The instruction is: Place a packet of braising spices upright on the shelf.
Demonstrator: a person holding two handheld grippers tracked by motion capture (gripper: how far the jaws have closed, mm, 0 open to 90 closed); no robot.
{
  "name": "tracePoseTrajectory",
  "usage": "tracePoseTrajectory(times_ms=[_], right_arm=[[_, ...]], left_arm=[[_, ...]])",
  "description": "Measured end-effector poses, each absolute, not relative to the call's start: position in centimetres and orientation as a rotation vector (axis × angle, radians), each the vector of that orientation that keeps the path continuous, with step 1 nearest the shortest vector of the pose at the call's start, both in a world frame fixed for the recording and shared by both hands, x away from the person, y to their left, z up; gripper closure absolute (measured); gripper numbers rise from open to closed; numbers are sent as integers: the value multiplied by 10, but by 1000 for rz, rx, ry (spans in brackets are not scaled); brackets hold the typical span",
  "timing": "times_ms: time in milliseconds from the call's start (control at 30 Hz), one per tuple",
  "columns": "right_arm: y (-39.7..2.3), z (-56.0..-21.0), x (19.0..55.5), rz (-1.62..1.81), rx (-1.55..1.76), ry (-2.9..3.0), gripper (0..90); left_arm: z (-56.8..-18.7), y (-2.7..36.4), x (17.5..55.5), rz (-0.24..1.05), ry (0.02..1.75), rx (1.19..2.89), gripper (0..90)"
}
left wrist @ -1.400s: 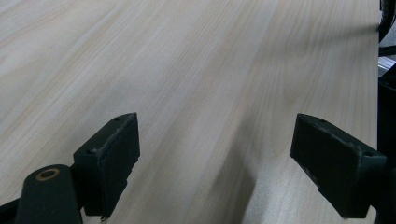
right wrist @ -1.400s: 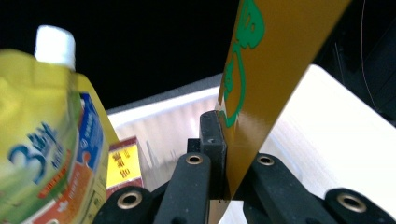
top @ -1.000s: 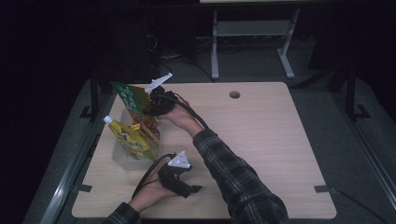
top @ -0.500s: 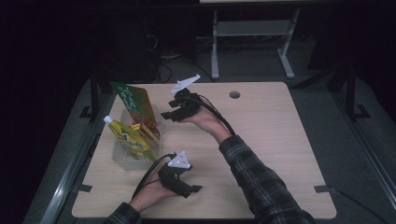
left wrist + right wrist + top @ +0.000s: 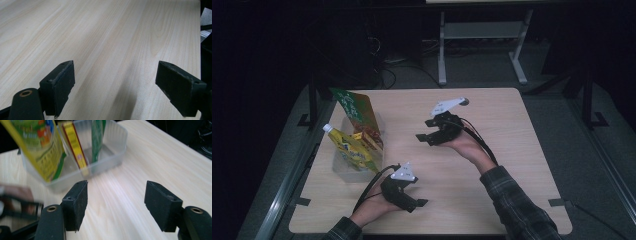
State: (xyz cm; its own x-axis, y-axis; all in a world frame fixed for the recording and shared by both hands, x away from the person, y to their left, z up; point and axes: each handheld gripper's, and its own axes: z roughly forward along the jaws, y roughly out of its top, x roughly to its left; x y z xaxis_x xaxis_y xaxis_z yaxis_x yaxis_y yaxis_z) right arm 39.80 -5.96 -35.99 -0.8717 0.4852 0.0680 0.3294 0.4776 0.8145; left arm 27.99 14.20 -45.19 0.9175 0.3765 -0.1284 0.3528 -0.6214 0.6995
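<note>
I hold my left gripper (image 5: 409,197) low over the near edge of the bench (image 5: 512,150), its jaws spread wide with nothing between them; the left gripper view looks along them at bare pale wood (image 5: 112,37). My right gripper (image 5: 428,135) hangs over the middle of the bench, pointing left toward a clear plastic tub (image 5: 343,170) that sits near the left edge. Its jaws are also wide apart and hold nothing. In the right gripper view the tub (image 5: 110,152) lies just ahead of the jaws, apart from them, and it holds several packets standing on end. A yellow and green pouch (image 5: 40,147) leans at the left, a narrow yellow and red packet (image 5: 75,147) stands beside it, and a tall green packet (image 5: 97,137) stands farther along. From above, the yellow pouch (image 5: 349,147) tilts toward the near left and shows a white cap, while the green packet (image 5: 357,110) rises behind it.
</note>
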Motion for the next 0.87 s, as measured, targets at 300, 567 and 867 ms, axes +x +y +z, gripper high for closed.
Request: tracePoseTrajectory(times_ms=[300, 567, 867], right_arm=[[-119, -389, 359, 1267, 794, 2544, 304], [-164, -421, 318, 1190, 887, 2554, 289], [-193, -437, 286, 1146, 939, 2551, 257]], left_arm=[[-453, 144, 280, 34, 534, 2274, 153], [-453, 146, 281, 43, 541, 2281, 156], [-453, 148, 283, 59, 537, 2293, 156]])
